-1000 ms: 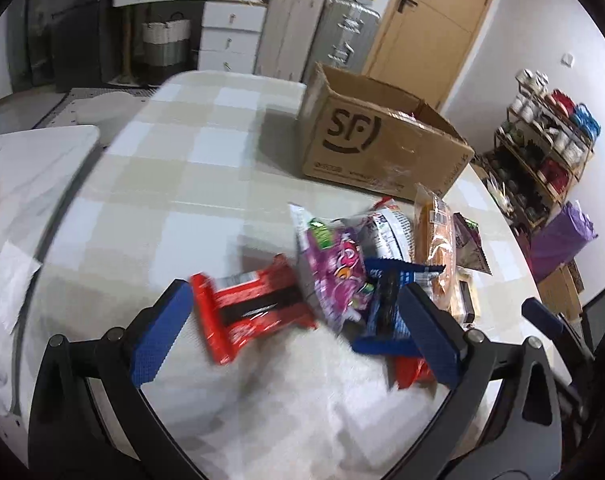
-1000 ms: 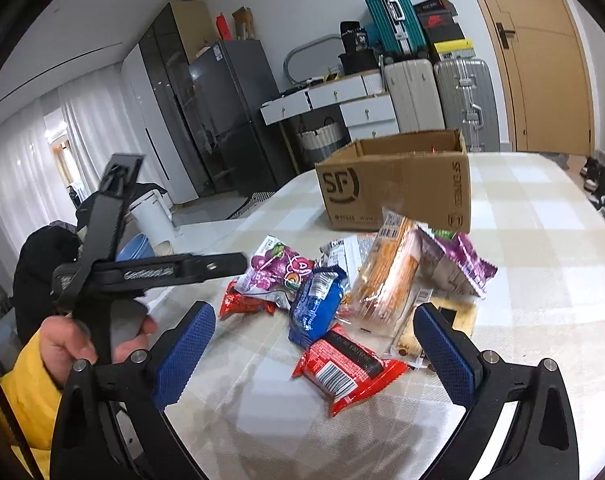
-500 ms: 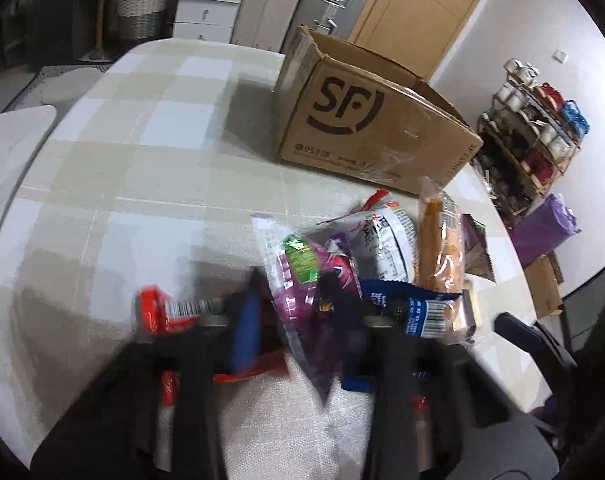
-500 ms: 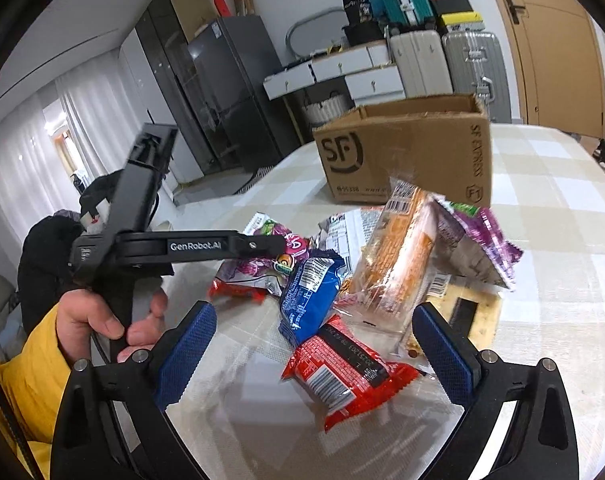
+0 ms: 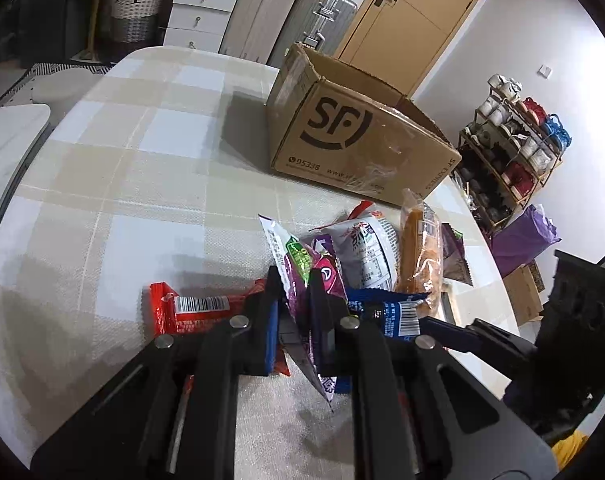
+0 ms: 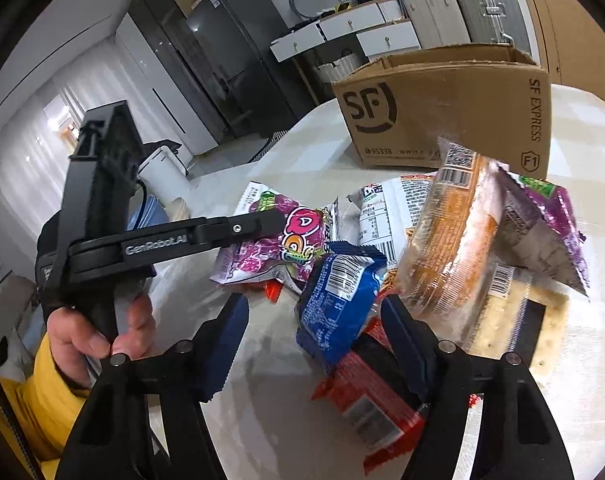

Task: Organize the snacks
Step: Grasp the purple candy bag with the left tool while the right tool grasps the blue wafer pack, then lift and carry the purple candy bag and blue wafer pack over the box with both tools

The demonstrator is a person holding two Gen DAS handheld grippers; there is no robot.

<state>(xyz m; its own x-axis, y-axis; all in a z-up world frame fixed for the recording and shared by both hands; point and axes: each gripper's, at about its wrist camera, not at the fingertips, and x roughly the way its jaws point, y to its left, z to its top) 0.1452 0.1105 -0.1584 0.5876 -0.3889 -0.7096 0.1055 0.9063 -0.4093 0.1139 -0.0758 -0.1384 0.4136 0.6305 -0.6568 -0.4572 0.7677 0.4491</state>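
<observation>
now the left claw point(image 5: 295, 312) is closed down hard on the purple candy bag point(image 5: 302, 264), its pads pinching the thin foil near one end, likely because a flat edge is the easiest part of a limp packet to catch. the right claw point(image 6: 314, 344) has just been narrowing and stands about half open, straddling the blue biscuit pack point(image 6: 338, 296), which sits between the fingers without the pads clearly pressing on it yet. both seem aimed at lifting packets out of the heap, and the open cardboard box point(image 5: 362, 140) at the far edge of the tabletop point(image 5: 142, 168) looks like the destination, though nothing can be seen inside it from here. the snacks lie heaped near the near edge, overlapping one another. counted: two purple bags (the second point(image 6: 542, 220) leans on the heap's right side), two red bars ( point(image 5: 190, 312) by the left claw, point(image 6: 366, 400) under the blue pack), one blue pack, one white packet point(image 6: 386, 208), one long orange-filled clear packet point(image 6: 454, 248), and one flat cracker pack point(image 6: 542, 328) underneath. one box, and one hand point(image 6: 98, 332) visible on the left handle.
</observation>
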